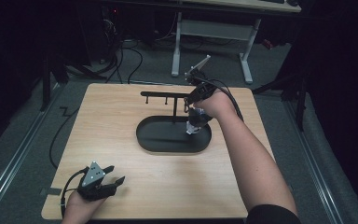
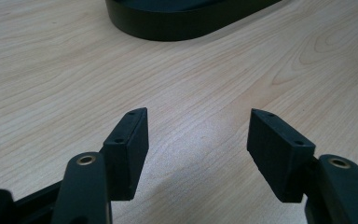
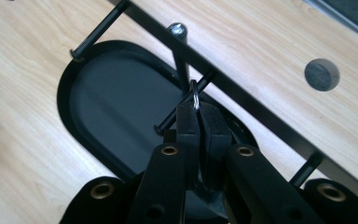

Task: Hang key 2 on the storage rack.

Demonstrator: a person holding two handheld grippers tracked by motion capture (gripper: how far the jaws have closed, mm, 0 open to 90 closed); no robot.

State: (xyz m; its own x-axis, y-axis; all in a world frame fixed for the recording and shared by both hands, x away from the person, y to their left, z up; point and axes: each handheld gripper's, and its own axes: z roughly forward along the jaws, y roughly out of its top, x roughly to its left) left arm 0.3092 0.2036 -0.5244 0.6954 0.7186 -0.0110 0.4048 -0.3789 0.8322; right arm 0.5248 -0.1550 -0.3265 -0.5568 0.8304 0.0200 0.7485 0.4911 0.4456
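A black oval tray (image 1: 144,136) lies mid-table, and a black stand rises from it with a horizontal bar (image 1: 164,94) carrying short pegs. My right gripper (image 1: 187,105) hangs over the bar's right end, shut on a thin metal key ring (image 3: 195,95) next to a peg (image 3: 182,112). A small pale object (image 1: 193,126) dangles below the hand over the tray. In the right gripper view the bar (image 3: 247,91) runs diagonally, topped by a screw head (image 3: 178,30). My left gripper (image 1: 114,180) rests open and holds nothing at the table's front left, its jaws wide apart over bare wood (image 2: 198,113).
The tray's rim (image 2: 168,25) lies ahead of the left gripper. A dark round spot (image 3: 321,74) marks the tabletop beyond the bar. Behind the table stand white desk legs (image 1: 176,46), with cables (image 1: 130,60) on the floor.
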